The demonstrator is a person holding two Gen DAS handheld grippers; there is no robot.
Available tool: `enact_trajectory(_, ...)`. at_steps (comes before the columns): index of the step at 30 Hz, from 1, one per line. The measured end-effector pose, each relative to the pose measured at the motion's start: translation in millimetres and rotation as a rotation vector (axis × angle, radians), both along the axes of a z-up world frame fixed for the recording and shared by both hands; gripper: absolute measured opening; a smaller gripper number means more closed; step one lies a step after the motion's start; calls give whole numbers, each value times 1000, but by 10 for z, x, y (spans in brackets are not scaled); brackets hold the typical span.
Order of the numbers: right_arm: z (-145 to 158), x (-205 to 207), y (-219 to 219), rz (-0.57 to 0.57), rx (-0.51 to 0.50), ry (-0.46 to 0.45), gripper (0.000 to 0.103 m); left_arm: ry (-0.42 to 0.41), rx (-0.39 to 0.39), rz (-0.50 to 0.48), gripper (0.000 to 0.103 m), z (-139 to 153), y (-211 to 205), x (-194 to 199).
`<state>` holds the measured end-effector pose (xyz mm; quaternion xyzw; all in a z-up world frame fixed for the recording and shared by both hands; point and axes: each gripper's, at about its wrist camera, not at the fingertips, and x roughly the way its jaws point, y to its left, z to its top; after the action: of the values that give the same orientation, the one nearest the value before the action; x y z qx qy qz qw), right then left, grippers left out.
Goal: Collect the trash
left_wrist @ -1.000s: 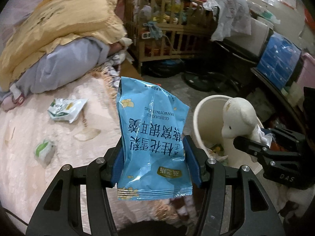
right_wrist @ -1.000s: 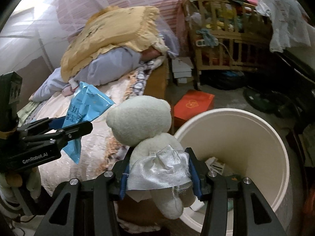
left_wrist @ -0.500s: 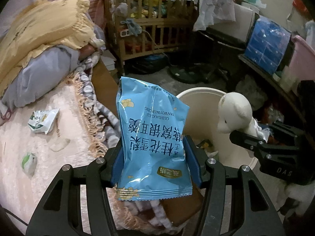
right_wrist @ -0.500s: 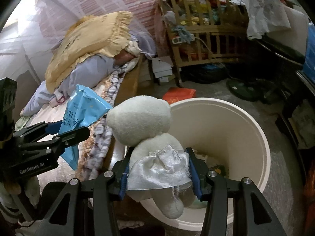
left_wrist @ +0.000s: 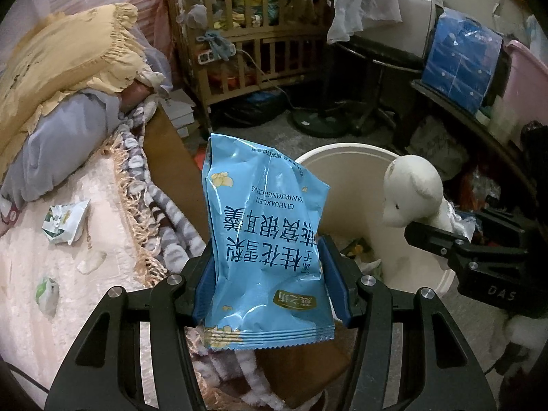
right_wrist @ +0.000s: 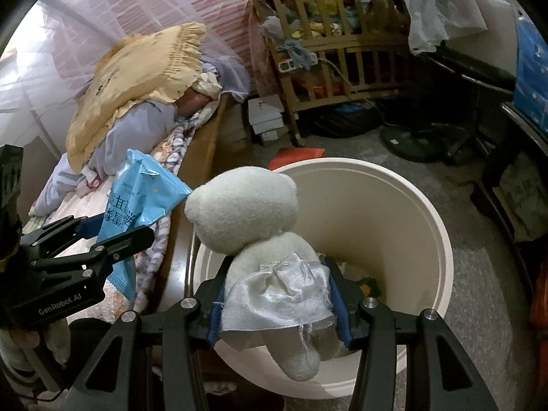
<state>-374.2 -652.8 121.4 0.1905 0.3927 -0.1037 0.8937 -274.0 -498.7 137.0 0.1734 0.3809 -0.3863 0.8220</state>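
My left gripper (left_wrist: 269,282) is shut on a blue snack bag (left_wrist: 263,239) that stands upright between its blue pads, over the bed's edge and just left of the cream bin (left_wrist: 346,152). My right gripper (right_wrist: 277,303) is shut on a white plush bear (right_wrist: 246,212) in a silvery skirt, held above the cream bin (right_wrist: 404,205). The bin holds scraps of trash at its bottom. In the right wrist view the left gripper (right_wrist: 113,236) with the blue snack bag (right_wrist: 144,191) shows at the left; in the left wrist view the white plush bear (left_wrist: 412,191) shows at the right.
Two crumpled wrappers (left_wrist: 63,219) (left_wrist: 46,293) lie on the pale bedspread (left_wrist: 24,274). A yellow pillow (left_wrist: 61,58) and grey bedding sit at the bed's head. A wooden crib (left_wrist: 253,44), a fan base (right_wrist: 411,140), a red box (right_wrist: 298,154) and a cluttered shelf (left_wrist: 462,68) surround the floor.
Both grippers have swung right from over the bed toward the bin; the bin now fills more of both views. Both grips are unchanged.
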Motion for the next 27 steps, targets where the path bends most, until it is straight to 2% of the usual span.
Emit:
enact_trajectory(13,-99,23,-86,-23,17,18,49,20,3,5,54,-99,-99,27)
enact_trajectory(27,-139,64,-183,-59,16,29,51,74,-42,-7,55,-118,-179,53)
